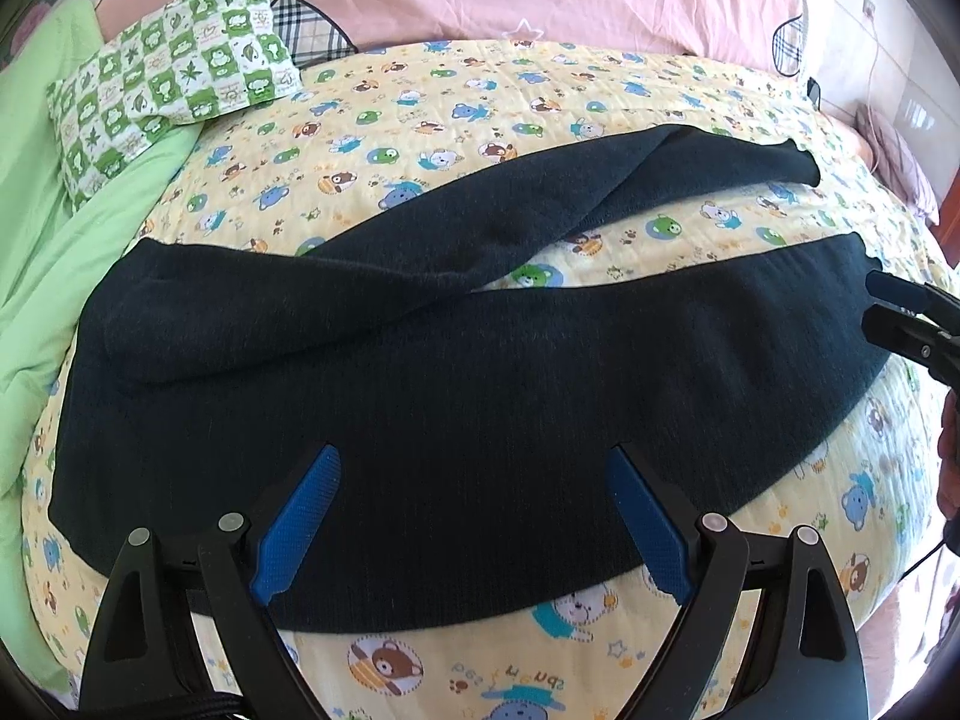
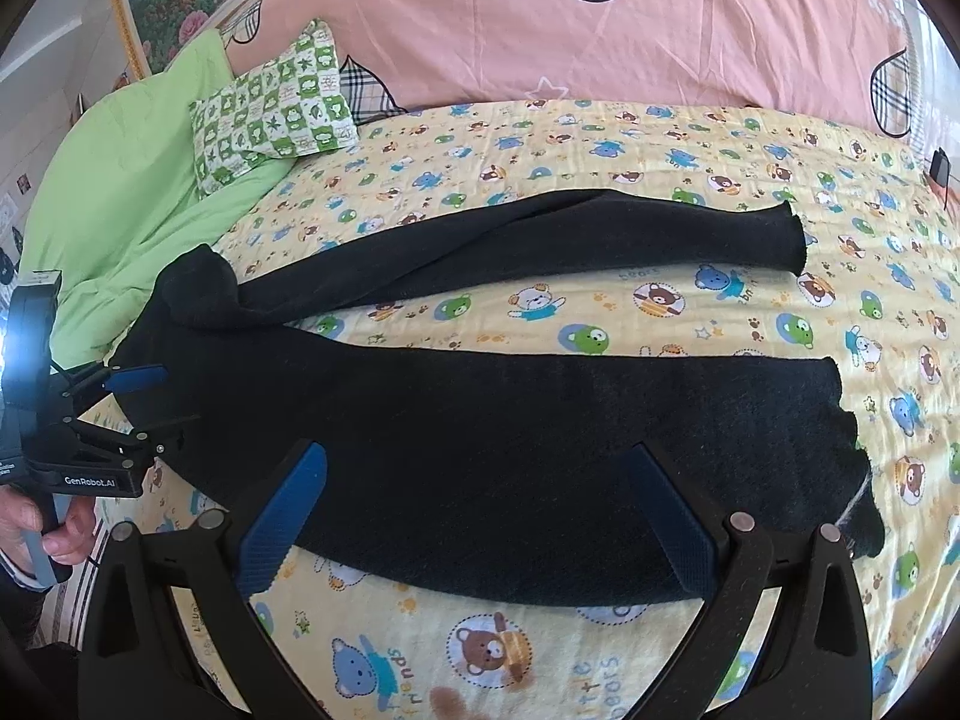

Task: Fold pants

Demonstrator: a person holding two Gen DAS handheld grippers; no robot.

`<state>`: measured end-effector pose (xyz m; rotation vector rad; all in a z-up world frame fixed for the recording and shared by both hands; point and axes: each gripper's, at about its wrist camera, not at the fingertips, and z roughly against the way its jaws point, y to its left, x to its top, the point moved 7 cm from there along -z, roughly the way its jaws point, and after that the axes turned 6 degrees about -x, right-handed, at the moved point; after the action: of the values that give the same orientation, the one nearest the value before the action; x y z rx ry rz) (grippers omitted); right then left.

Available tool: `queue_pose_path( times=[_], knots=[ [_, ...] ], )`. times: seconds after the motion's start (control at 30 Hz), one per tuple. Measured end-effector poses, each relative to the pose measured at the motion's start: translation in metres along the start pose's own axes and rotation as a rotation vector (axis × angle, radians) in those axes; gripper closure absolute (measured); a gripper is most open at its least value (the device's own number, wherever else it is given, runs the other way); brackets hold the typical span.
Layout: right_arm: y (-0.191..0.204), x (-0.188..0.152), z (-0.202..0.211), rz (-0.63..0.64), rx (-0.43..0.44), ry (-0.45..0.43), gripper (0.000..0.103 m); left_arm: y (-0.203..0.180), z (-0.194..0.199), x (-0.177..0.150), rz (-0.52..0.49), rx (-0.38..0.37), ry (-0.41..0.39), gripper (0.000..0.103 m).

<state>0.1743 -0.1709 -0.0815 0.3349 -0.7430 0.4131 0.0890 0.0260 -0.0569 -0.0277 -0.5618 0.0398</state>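
Note:
Dark pants [image 1: 456, 372] lie spread on the bear-print bed cover [image 1: 420, 102], waist at the left, both legs pointing right and split apart. My left gripper [image 1: 474, 516] is open over the near edge of the waist part. My right gripper [image 2: 480, 516] is open over the near leg [image 2: 540, 438], close to its cuff [image 2: 852, 456]. The far leg [image 2: 540, 240] lies angled away. The right gripper also shows at the right edge of the left wrist view [image 1: 900, 312], and the left gripper at the left of the right wrist view [image 2: 144, 402].
A green checked pillow [image 1: 174, 66] and a green blanket [image 1: 48, 240] lie at the far left. A pink quilt with plaid hearts [image 2: 600, 36] is piled along the back. The bed's near edge runs below the grippers.

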Motion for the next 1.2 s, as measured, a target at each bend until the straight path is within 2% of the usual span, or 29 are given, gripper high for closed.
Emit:
queue_pose_path(
  times=[0.43,0.73,0.87,1.03,1.2],
  knots=[
    [-0.050,0.041,-0.011,-0.047,-0.018,-0.002,0.002,0.000,-0.024,0.044,-0.028,0.007,0.022,0.012],
    [-0.115,0.089,-0.011,-0.146,-0.037,-0.027,0.002,-0.022,-0.050,0.090,-0.162,0.004,0.023,0.012],
    [-0.140,0.105,-0.022,-0.196,-0.032,-0.012,0.003,-0.032,-0.067,0.104,-0.219,0.006,0.038,0.012],
    [-0.163,0.118,-0.047,-0.225,-0.031,0.033,0.013,-0.032,-0.087,0.117,-0.239,0.015,0.059,0.012],
    [-0.178,0.122,-0.075,-0.223,-0.047,0.092,0.032,-0.028,-0.105,0.126,-0.251,0.023,0.082,0.012]
  ],
)
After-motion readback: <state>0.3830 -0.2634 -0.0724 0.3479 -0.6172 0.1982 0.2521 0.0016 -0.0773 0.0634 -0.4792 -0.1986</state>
